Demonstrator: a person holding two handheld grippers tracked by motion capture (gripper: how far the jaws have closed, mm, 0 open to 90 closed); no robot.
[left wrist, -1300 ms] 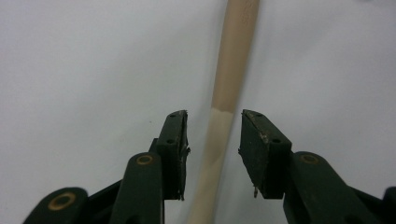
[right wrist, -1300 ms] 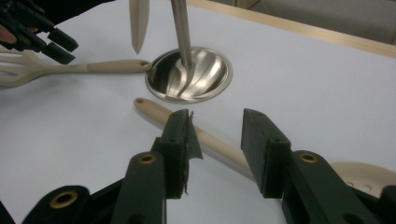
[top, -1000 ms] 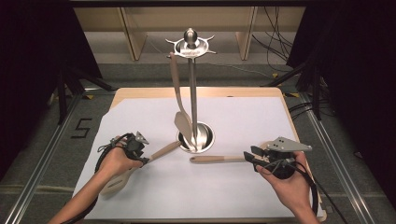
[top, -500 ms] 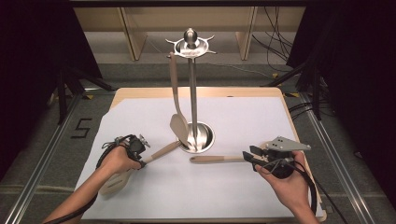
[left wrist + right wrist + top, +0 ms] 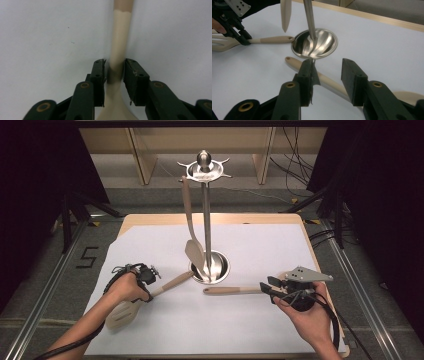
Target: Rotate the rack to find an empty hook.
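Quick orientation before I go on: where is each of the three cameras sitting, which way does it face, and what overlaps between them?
High view: above the person's side, looking forward and down at the white table and utensil stand; both forearms enter from below.
Left gripper view: rides the left gripper, looking along its jaws, which have just been closing on a slotted spatula.
Right gripper view: rides the right gripper, jaws apart around a second utensil's handle, facing the stand's base.
Shared: the right gripper view and the high view both show the left gripper on that spatula.

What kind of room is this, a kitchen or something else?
Probably a lab or test bench, not a kitchen. A white sheet covers the table, dark curtains hang around it, loose cables lie on the floor, and a utensil stand stands in the middle.
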